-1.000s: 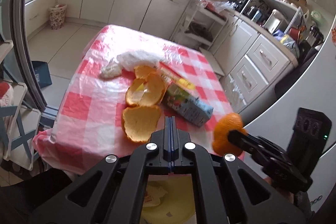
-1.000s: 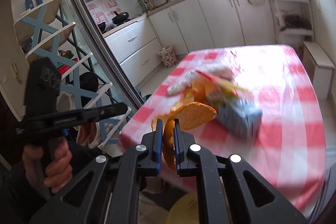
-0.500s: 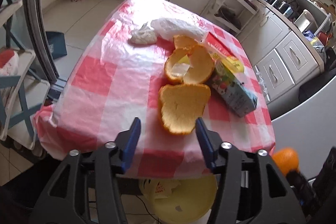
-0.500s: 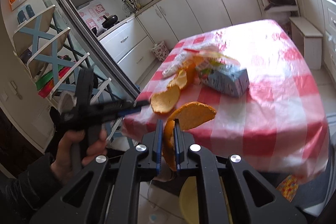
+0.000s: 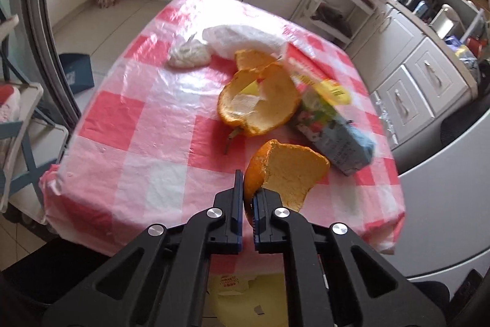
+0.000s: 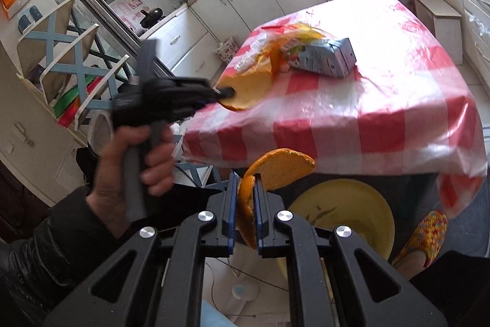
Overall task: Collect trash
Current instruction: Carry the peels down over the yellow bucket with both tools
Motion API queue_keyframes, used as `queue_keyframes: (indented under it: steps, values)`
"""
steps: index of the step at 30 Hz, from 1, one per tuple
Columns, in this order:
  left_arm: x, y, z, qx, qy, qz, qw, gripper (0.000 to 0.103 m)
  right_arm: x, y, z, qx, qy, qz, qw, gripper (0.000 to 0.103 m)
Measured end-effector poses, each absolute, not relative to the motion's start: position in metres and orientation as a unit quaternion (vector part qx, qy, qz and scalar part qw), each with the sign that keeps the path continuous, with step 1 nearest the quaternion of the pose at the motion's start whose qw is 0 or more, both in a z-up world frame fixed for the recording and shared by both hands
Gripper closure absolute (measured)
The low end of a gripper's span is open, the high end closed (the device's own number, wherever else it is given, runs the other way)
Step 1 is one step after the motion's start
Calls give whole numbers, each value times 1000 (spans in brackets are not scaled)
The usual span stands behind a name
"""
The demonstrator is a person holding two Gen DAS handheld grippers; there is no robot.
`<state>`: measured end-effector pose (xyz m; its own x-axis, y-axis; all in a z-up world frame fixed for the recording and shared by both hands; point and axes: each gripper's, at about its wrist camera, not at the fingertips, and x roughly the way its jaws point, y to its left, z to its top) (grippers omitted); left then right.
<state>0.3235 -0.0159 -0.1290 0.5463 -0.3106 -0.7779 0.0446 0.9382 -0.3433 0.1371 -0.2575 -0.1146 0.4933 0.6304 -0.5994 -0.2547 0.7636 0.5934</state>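
The left claw (image 5: pixel 247 198) is pinching one orange peel (image 5: pixel 286 173) by its rim, held just over the near edge of the worktop (image 5: pixel 137 143). The right claw (image 6: pixel 245 201) is pinching a second peel (image 6: pixel 280 170), already off the worktop and hanging above the yellow bin (image 6: pixel 346 213) on the floor below the near edge. Neither piece has been dropped yet, so judging by this the job is partway through, with two pieces lifted and none of these two binned. Left on the worktop toward its middle are a large curled peel (image 5: pixel 260 103), another peel part behind it (image 5: pixel 254 58), a juice carton (image 5: pixel 333 134) just beside them toward the right edge, and farther back a white bag (image 5: pixel 242 40) and a crumpled wad (image 5: pixel 190 54).
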Motion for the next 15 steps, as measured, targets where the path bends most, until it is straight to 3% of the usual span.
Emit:
queue_keyframes:
  steps: [9,12,15]
  values:
    - [242,-34,-87,-80,429,-146,888,99,125,-247,-138,205,488,250,811,89]
    - [219,-46,-92,-49,432,-156,887,99,121,-249,-147,206,505,231,805,71]
    - [208,-56,-109,-35,456,-169,873,98,118,-258,-145,215,497,212,814,70]
